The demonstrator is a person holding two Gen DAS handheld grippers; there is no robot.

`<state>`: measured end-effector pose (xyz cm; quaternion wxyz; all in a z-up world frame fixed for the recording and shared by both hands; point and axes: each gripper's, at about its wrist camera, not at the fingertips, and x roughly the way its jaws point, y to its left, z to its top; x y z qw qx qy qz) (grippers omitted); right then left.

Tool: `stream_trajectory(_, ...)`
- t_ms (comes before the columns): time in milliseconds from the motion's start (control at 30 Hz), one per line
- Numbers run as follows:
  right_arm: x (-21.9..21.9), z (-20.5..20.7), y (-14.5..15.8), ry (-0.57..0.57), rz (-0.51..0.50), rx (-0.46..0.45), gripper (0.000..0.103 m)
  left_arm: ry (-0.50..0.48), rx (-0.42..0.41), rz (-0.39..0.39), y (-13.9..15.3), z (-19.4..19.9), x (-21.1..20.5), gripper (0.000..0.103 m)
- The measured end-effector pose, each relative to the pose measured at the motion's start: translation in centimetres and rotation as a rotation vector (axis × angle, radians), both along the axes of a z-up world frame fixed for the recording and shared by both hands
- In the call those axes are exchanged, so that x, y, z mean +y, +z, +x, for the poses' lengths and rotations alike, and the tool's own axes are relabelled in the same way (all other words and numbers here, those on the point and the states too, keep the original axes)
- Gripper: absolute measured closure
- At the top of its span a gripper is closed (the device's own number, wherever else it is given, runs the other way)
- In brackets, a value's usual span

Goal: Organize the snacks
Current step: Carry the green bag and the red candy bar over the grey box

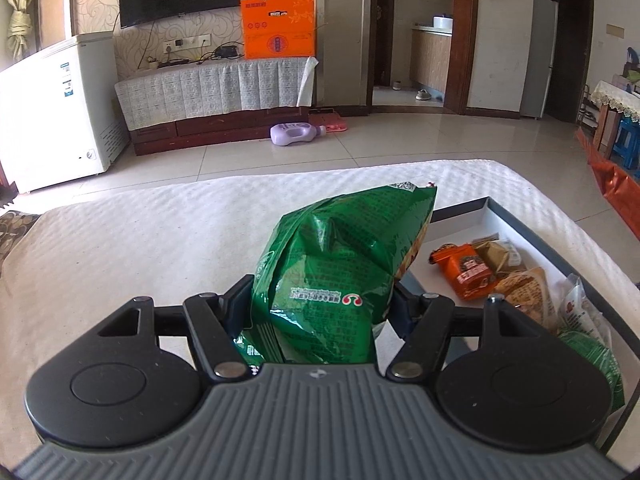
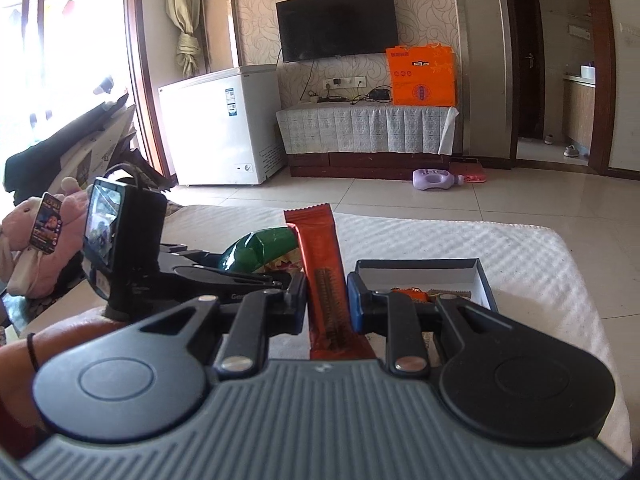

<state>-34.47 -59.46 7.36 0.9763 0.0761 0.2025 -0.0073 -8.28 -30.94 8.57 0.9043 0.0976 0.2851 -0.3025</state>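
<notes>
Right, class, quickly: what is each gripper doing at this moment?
Left gripper: shut on the green snack bag.
Right gripper: shut on the red wrapper bar.

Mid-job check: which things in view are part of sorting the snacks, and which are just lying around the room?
Job: green snack bag in left gripper; red snack bar in right gripper; box holding the orange packet.

Lying about: purple bottle, orange gift bag, chest freezer.

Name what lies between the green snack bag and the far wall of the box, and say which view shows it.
In the left wrist view, between the green snack bag and the box wall lies an orange packet beside brownish wrapped snacks.
</notes>
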Motion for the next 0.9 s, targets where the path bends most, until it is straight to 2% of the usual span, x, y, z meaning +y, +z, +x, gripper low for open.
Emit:
stream_trajectory(233, -2.5, -1.4, -0.4, -0.067, 0.016, 0.004, 0.078, -0.04, 0.007, -0.006, -0.4, -0.9, -3.3, 0.032)
stream_trajectory(600, -4.5, -2.5, -1.1, -0.101, 0.028, 0.021, 0.078, -0.079, 0.041, -0.023, -1.9, -1.1, -9.3, 0.032)
stream_trajectory(733, -5.0, -2.5, -1.4, -0.106, 0.033, 0.028, 0.078, -0.086, 0.005, 0.001, -2.5, -1.3, -11.2, 0.031)
stream_trajectory(900, -5.6, -2.6, -1.6, -0.113, 0.037, 0.035, 0.078, -0.093, 0.011, -0.018, -2.8, -0.8, -12.9, 0.031)
